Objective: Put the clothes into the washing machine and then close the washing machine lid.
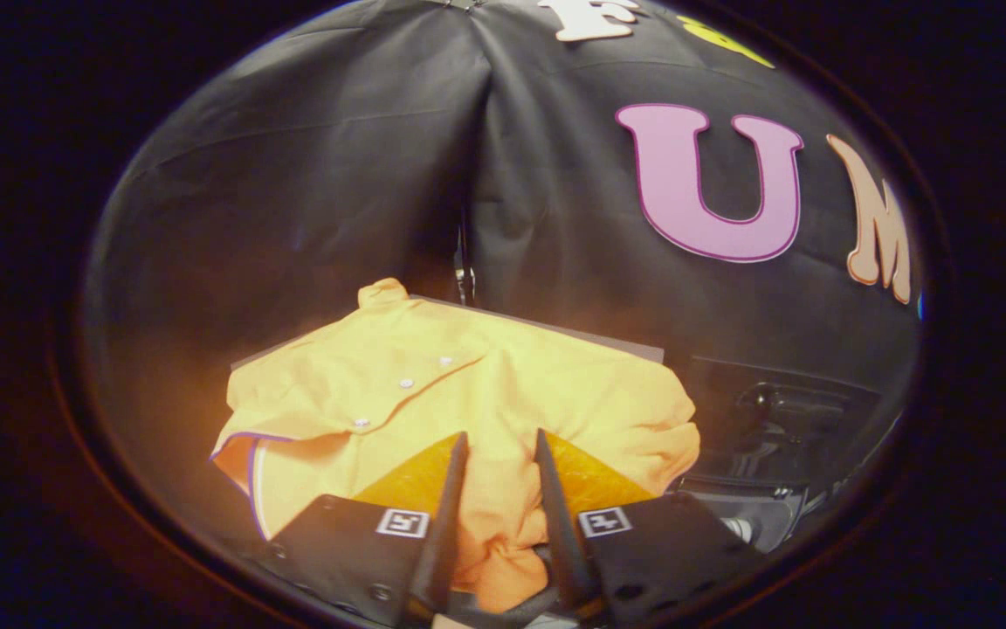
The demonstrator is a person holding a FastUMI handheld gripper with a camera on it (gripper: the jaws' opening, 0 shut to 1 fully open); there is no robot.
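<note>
In your tool's view, black cloth walls close off the room behind the shirt [459, 384], meeting in a vertical seam straight beyond it. The yellow-orange shirt lies spread on a pale flat board [616, 343], whose thin edge shows along the shirt's far side; whether that board is a bench top you cannot tell. The shirt has a row of small white buttons, and a collar or cuff with dark trim folds over on its left side.

To the right of the shirt, and lower, sits a dark machine [774, 428] with a glossy black recess; what is inside it you cannot make out.

Your tool [501, 450] is set on the shirt's near edge. A bunched fold of the fabric runs up between the two fingers [455, 489], which stand close together and pinch it from both sides.
</note>
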